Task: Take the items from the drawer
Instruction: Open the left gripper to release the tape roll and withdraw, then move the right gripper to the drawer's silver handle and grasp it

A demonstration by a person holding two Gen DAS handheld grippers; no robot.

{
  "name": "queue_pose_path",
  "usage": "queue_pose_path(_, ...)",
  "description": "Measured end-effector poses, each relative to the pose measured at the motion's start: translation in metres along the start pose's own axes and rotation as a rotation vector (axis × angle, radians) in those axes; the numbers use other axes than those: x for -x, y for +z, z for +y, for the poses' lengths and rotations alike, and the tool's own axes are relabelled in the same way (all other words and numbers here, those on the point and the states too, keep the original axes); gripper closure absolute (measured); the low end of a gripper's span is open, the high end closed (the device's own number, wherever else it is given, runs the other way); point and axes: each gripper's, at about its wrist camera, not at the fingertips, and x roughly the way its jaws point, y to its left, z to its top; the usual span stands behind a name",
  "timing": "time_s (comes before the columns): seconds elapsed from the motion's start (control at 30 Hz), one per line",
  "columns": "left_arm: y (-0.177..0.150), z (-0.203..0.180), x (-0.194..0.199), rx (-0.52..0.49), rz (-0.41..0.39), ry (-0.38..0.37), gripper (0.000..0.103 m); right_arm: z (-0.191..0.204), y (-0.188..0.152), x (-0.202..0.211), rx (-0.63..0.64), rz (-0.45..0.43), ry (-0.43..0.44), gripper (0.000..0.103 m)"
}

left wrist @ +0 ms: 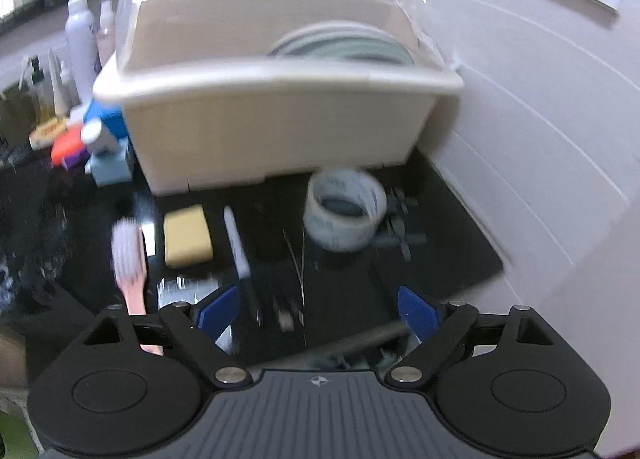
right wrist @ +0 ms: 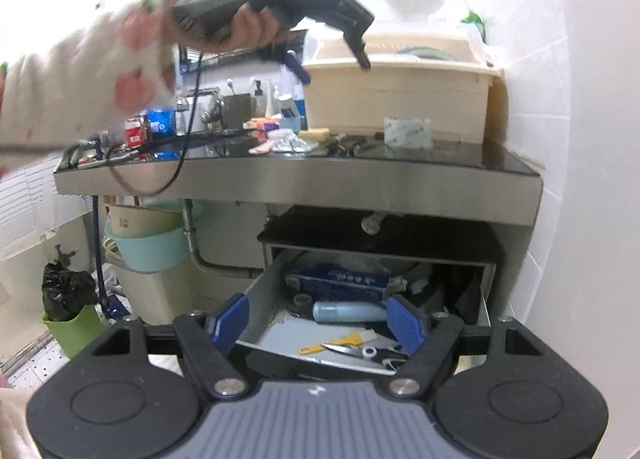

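Observation:
In the right wrist view the drawer [right wrist: 280, 351] under the counter stands open. It holds a light blue bottle [right wrist: 348, 312], a dark blue box [right wrist: 340, 282], scissors [right wrist: 344, 349] and a yellow tool [right wrist: 336, 341]. My right gripper [right wrist: 316, 323] is open and empty, just in front of the drawer. My left gripper [left wrist: 318, 313] is open and empty above the black countertop [left wrist: 440, 259]; it also shows in the right wrist view [right wrist: 336, 47], held high over the counter. On the counter lie a tape roll [left wrist: 344, 209], a yellow sponge [left wrist: 187, 237], a pink brush [left wrist: 130, 259], a white stick [left wrist: 237, 243] and tweezers [left wrist: 298, 263].
A beige dish rack with lid [left wrist: 276, 99] holds plates at the back of the counter. Bottles [left wrist: 82, 47] and small boxes [left wrist: 108, 163] stand at its left. A tiled wall [left wrist: 560, 139] is on the right. A green bin [right wrist: 76, 331] and basins [right wrist: 148, 239] sit under the counter at left.

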Motion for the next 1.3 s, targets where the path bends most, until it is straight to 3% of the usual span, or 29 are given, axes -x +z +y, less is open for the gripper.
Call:
queue_pose_path(0.27, -0.083, 0.000, 0.026, -0.141, -0.054, 0.085, 0.016, 0.013, 0.013, 0.007, 0.032, -0.031, 0.006, 0.027)
queue_pose_path(0.47, -0.148, 0.006, 0.035, -0.111, -0.071, 0.047, 0.016, 0.017, 0.015, 0.009, 0.027, -0.053, 0.001, 0.027)
queue_pose_path(0.6, -0.182, 0.016, 0.040, -0.067, -0.098, 0.074, 0.016, 0.018, 0.016, 0.009, 0.018, -0.064, -0.007, 0.027)
queue_pose_path(0.83, -0.224, 0.024, 0.056, -0.018, -0.153, 0.083, 0.016, 0.021, 0.018, 0.010, 0.001, -0.084, -0.021, 0.027)
queue_pose_path(1.3, -0.281, 0.024, 0.061, -0.030, -0.240, 0.149, 0.016, 0.017, 0.003, -0.009, -0.065, -0.026, -0.081, 0.027)
